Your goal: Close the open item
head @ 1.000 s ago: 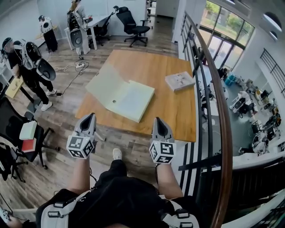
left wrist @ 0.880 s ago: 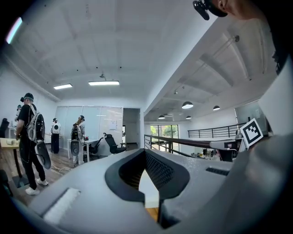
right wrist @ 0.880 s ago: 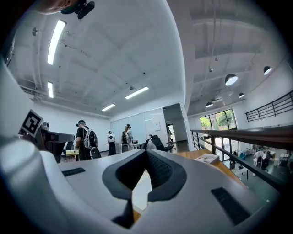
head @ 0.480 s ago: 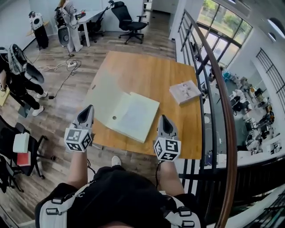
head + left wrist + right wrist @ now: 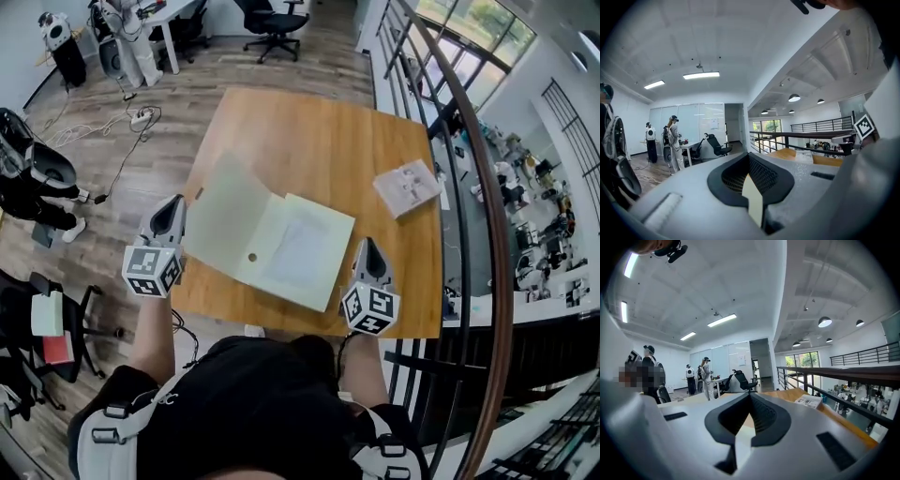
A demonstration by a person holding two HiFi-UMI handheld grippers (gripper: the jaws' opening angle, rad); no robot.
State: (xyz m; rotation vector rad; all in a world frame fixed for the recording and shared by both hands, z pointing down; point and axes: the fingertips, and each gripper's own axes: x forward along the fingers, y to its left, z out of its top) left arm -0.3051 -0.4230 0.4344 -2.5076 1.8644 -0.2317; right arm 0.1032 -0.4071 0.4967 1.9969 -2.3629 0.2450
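Note:
A pale green folder (image 5: pixel 272 239) lies open on the wooden table (image 5: pixel 309 141), its left flap raised at an angle and a sheet lying in its right half. My left gripper (image 5: pixel 173 208) is shut and empty, its tip just off the table's left edge beside the raised flap. My right gripper (image 5: pixel 368 246) is also shut and empty, with its tip at the folder's front right corner. In the left gripper view the jaws (image 5: pixel 749 155) meet at the tip. The right gripper view shows the same (image 5: pixel 750 395), with the table top (image 5: pixel 787 394) beyond.
A white booklet (image 5: pixel 408 185) lies near the table's right edge. A railing (image 5: pixel 478 216) runs along the right side over a drop to a lower floor. Office chairs (image 5: pixel 277 17), a desk and people wearing gear stand at the far left.
Both grippers have come forward to the table. The left one now sits beside the folder's raised flap and the right one at its front right corner. The folder has not moved.

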